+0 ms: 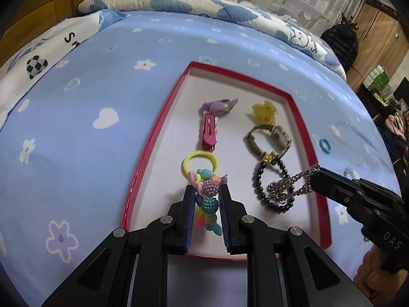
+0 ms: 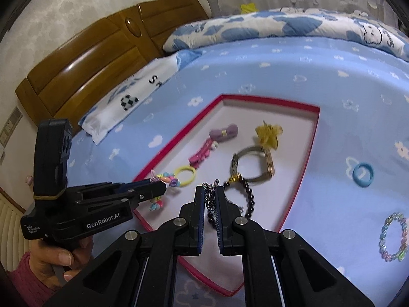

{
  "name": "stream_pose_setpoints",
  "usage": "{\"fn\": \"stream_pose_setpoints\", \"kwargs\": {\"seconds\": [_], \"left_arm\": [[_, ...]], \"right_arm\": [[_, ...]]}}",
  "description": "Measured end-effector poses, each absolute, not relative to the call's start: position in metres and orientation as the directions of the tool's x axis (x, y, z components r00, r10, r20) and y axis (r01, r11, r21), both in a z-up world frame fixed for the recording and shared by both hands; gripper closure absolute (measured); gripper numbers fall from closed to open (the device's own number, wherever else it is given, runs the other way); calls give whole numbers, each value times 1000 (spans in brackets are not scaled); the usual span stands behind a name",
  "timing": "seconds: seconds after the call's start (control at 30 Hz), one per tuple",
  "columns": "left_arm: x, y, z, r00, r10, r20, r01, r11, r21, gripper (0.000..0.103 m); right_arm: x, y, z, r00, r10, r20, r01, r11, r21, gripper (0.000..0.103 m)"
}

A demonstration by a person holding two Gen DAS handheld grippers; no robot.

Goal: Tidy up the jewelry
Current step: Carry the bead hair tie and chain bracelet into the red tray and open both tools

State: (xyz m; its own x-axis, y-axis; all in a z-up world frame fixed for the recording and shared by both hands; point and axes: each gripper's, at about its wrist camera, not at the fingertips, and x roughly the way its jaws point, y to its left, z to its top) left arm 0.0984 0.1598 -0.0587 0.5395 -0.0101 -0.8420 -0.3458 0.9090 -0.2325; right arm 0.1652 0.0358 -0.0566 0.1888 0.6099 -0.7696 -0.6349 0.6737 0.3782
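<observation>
A shallow red-rimmed box with a white floor lies on the blue bedsheet. My left gripper is shut on a colourful bead bracelet, just over the box's near left part. My right gripper is shut on a silver chain, which hangs onto a dark bead bracelet in the box. Inside lie a yellow hair tie, a pink clip, a purple bow, a yellow claw clip and a watch.
On the sheet right of the box lie a blue ring hair tie and a pastel bead bracelet. A quilt and a pillow sit at the far side, by a wooden headboard. A hand grips the left gripper's handle.
</observation>
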Motion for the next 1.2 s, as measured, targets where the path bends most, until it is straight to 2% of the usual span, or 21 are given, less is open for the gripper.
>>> {"fn": "stream_pose_setpoints", "kwargs": {"seconds": [0.53,0.83,0.9,0.97,1.03,1.2], "left_arm": [[107,152,-74,504,13,-864,-341,922,-185,85],[103,151,-70,506,15,-862,-353,916,-191,80],[101,151,-68,512,13,-859,-354,914,-197,76],[97,150,-63,522,14,-853,-354,913,-202,72],[94,149,-59,531,13,-847,-355,911,-208,66],[83,149,-47,564,2,-826,-356,903,-241,54]], "right_arm": [[167,32,-90,135,554,-822,-609,701,372,95],[169,28,-90,123,573,-811,-592,698,403,90],[169,26,-87,129,577,-806,-590,698,406,87],[169,23,-83,136,586,-799,-587,697,411,75],[168,20,-79,146,594,-791,-586,696,414,70],[169,4,-66,179,603,-777,-573,706,416,65]]}}
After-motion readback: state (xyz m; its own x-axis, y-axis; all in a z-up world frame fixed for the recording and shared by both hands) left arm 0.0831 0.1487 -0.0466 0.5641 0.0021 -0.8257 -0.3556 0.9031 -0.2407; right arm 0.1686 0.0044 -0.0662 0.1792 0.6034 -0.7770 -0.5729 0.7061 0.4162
